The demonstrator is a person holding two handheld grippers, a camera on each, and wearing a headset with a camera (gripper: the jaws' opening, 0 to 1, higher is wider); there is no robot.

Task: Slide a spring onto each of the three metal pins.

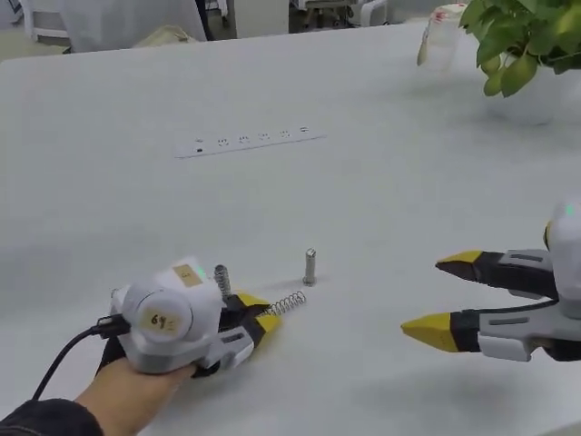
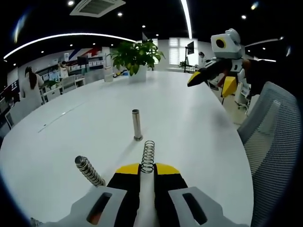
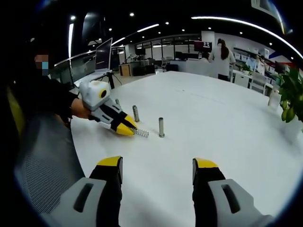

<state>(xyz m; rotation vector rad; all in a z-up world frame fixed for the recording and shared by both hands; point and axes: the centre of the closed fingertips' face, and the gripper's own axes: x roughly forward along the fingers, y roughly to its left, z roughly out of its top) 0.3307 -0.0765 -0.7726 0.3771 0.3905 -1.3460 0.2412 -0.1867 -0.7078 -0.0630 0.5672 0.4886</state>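
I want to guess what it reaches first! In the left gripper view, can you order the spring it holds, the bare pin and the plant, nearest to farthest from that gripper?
1. The spring: pinched between the left gripper jaws.
2. The bare pin: upright just ahead, slightly left.
3. The plant: at the table's far end.
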